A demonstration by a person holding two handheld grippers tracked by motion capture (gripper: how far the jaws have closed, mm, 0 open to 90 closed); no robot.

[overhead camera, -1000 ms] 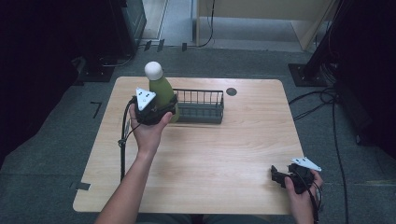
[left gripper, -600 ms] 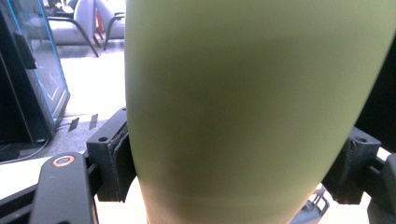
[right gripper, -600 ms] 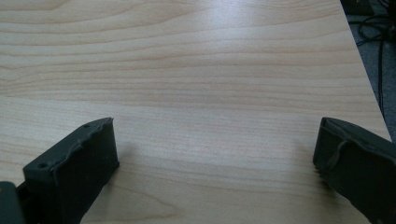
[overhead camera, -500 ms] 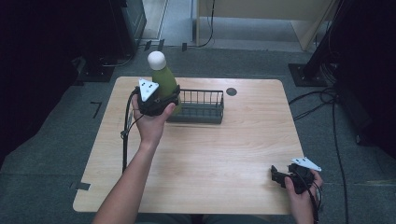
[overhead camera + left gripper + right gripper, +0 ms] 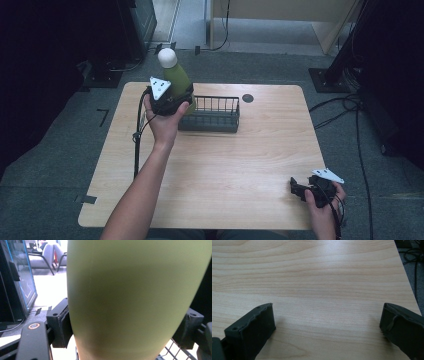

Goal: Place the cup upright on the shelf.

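Note:
A green bottle (image 5: 178,79) with a white cap (image 5: 167,57) hangs over the table's far left part, at the left end of a black wire basket (image 5: 216,119). Its top leans a little to the left. My left gripper (image 5: 181,100) is shut on the bottle's lower body. In the left gripper view the green bottle (image 5: 135,290) stands between the black pads (image 5: 62,325) of the left gripper (image 5: 125,326), which press on both its sides. My right gripper (image 5: 296,188) rests at the table's front right corner. In its own view the right gripper (image 5: 327,322) stands open over bare wood.
The light wooden table (image 5: 240,165) has a small dark round hole (image 5: 247,98) behind the basket. A black cable (image 5: 137,135) trails from the left gripper over the left edge. Cables and dark stands sit on the floor around the table.
My left gripper has carried the green bottle toward the table's far edge, so it now sits higher in the high view. The right gripper has stayed where it was.

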